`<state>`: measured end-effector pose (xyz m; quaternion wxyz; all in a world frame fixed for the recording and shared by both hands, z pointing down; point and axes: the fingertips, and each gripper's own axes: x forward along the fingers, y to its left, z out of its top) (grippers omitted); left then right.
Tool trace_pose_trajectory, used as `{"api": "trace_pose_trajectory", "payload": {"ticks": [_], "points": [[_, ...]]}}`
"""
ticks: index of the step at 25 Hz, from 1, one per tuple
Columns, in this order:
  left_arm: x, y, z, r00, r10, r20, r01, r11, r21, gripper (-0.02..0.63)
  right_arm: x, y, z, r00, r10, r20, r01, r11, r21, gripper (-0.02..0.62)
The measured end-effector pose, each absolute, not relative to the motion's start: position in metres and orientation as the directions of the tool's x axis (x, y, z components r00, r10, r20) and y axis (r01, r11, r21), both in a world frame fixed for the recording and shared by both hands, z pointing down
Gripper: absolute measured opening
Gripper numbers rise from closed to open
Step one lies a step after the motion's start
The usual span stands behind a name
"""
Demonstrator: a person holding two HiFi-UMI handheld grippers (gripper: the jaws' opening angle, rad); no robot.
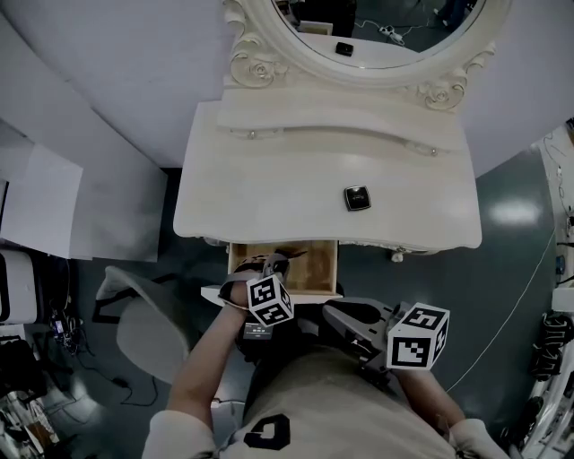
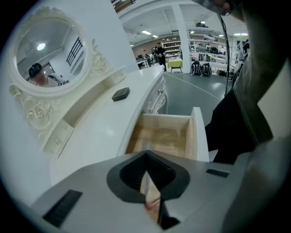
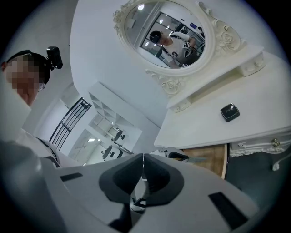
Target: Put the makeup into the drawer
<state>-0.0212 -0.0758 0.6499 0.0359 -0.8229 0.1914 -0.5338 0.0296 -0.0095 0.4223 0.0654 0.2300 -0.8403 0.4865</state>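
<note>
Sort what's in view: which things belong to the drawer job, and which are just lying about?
Job: open drawer; slim makeup item, clamped in the left gripper; black compact on the vanity top, probably next.
Lying about: mirror; grey chair; right gripper, shut and empty.

drawer (image 1: 316, 269) bare wood inside; dresser (image 1: 269, 193) glossy white

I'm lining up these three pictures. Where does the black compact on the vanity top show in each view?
Head view: compact right of centre on the tabletop.
Left gripper view: compact above centre, left of the middle.
Right gripper view: compact at the right, mid-height.
Shared landmark: the oval mirror behind it.
</note>
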Motion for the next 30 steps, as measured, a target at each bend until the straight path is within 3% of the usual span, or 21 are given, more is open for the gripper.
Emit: {"api": "trace_pose_trajectory", "payload": {"ticks": [8,14,30], "points": [[-0.013,-0.047,0.665,0.403,-0.161,0.901,-0.264,-0.963,-0.055,0.055,0.03,-0.011,0.425,-0.882,-0.321,0.345,-0.459,0.415,-0.786,0.029],[-0.024,-0.039,0.688,0.339,-0.063,0.939,-0.275,-0.961,0.035,0.055,0.028,-0.011,0.426,-0.883,-0.316,0.347,-0.457,0.415,-0.787,0.029],[-0.043,-0.093,0.72,0.216,-0.19,0.958,-0.399,-0.912,-0.091,0.057,0.039,-0.011,0.433,-0.87,-0.328,0.369,-0.481,0.394,-0.783,0.029]]}}
